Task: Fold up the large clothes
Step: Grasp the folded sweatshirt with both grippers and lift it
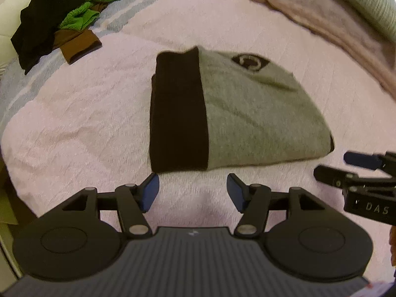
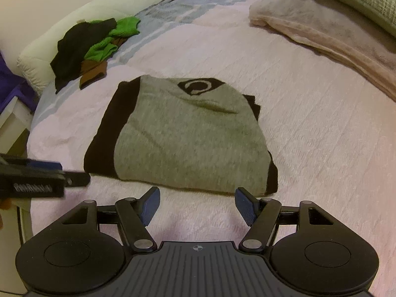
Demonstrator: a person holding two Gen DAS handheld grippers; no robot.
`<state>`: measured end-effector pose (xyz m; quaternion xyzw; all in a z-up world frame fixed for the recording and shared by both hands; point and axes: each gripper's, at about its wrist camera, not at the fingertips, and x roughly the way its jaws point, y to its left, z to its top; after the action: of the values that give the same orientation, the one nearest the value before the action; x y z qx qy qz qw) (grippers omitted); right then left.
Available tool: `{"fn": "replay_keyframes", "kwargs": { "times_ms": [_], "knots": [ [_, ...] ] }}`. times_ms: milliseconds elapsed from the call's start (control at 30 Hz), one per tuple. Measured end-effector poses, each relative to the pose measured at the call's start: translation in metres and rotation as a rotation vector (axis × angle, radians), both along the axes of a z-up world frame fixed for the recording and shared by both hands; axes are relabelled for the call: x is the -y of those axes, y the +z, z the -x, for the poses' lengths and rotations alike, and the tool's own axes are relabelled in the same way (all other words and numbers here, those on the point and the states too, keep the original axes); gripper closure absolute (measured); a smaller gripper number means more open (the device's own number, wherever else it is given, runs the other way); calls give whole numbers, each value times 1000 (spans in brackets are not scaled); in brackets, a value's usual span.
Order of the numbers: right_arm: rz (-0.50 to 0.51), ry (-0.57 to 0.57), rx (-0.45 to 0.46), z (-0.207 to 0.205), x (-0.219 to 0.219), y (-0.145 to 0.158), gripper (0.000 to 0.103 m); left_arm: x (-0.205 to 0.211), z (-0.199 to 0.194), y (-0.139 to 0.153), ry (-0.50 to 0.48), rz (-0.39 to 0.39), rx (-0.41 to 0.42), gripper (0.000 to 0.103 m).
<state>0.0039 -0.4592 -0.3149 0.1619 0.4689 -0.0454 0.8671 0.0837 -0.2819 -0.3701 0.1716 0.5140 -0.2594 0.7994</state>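
A grey and black garment [image 1: 235, 113] with a dark round emblem lies folded into a compact rectangle on the pink bedspread [image 1: 74, 113]. The same folded garment [image 2: 188, 138] fills the middle of the right wrist view. My left gripper [image 1: 193, 191] hovers just short of its near edge, open, nothing between its blue pads. My right gripper [image 2: 196, 205] is likewise open and empty, just short of the garment's near edge. Each gripper shows at the side of the other's view: the right gripper [image 1: 346, 165] at the right edge, the left gripper [image 2: 44, 175] at the left edge.
A heap of black, green and brown clothes [image 1: 61, 19] lies at the far left, beside a white pillow [image 2: 49, 37]. A beige blanket [image 1: 334, 24] and a pale green cushion [image 1: 366, 2] run along the far right. The bed's left edge drops beside a white shelf [image 2: 12, 121].
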Motion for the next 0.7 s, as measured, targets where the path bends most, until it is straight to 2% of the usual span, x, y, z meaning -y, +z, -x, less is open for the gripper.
{"fn": "replay_keyframes", "kwargs": {
  "times_ms": [67, 167, 233, 267, 300, 333, 400, 500, 567, 633, 700],
  "knots": [
    [-21, -20, 32, 0, 21, -2, 37, -9, -17, 3, 4, 77, 4, 34],
    [-69, -81, 65, -6, 68, -16, 30, -28, -66, -3, 67, 190, 25, 19],
    [-113, -100, 63, -17, 99, -34, 28, -35, -105, -20, 102, 257, -47, 17],
    [-127, -115, 47, -25, 113, -46, 28, -39, -126, -37, 121, 316, -145, 16],
    [-177, -122, 30, -34, 127, -61, 28, -41, -145, -56, 153, 364, -253, 16],
    [-253, -117, 17, -41, 139, -75, 28, -42, -159, -72, 192, 410, -328, 16],
    [-445, -104, -1, -55, 156, -106, 28, -44, -176, -98, 225, 477, -420, 16],
    [-550, -97, 41, -68, 164, -125, 28, -44, -184, -117, 221, 546, -464, 16],
    [-614, -82, 56, -80, 163, -131, 28, -40, -184, -125, 168, 566, -494, 16],
    [-626, -46, 58, -93, 154, -134, 28, -32, -185, -130, 107, 563, -506, 19],
    [-653, -18, 44, -103, 143, -137, 44, -25, -187, -132, 66, 560, -501, 40]
  ]
}}
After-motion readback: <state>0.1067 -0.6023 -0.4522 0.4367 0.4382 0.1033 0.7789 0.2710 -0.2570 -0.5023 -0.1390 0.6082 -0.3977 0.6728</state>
